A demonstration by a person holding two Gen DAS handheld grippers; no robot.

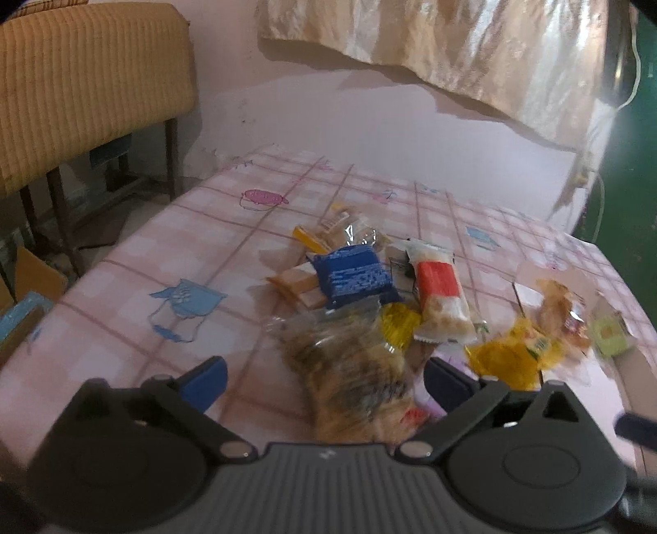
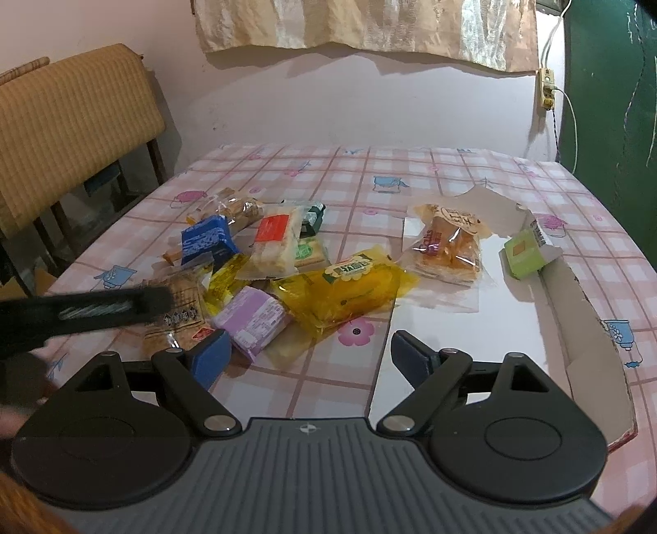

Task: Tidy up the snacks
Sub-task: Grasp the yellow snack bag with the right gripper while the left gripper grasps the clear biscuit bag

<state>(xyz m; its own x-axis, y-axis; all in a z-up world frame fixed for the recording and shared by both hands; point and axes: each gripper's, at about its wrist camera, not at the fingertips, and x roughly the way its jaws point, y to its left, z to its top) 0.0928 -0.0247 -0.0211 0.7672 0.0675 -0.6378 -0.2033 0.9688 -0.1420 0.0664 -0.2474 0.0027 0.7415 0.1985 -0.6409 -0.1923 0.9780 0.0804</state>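
Several snack packs lie heaped on the pink checked tablecloth (image 2: 369, 172): a blue pack (image 2: 207, 240), a red-and-white pack (image 2: 273, 242), a yellow pack (image 2: 345, 287) and a purple pack (image 2: 254, 318). A bread pack (image 2: 449, 246) and a small green box (image 2: 523, 254) lie on a shallow white cardboard tray (image 2: 472, 328). My left gripper (image 1: 324, 384) is open wide around a blurred clear pack of brown crackers (image 1: 349, 369), its pads clear of the pack. The blue pack (image 1: 353, 277) lies just beyond it. My right gripper (image 2: 310, 357) is open and empty above the tray's near left edge.
A chair with a tan cushion (image 2: 70, 123) stands off the table's left side. The pink wall and a hanging cloth (image 2: 369, 24) are behind the table. A wall socket with a cord (image 2: 548, 88) and a green door (image 2: 616, 102) are at the right.
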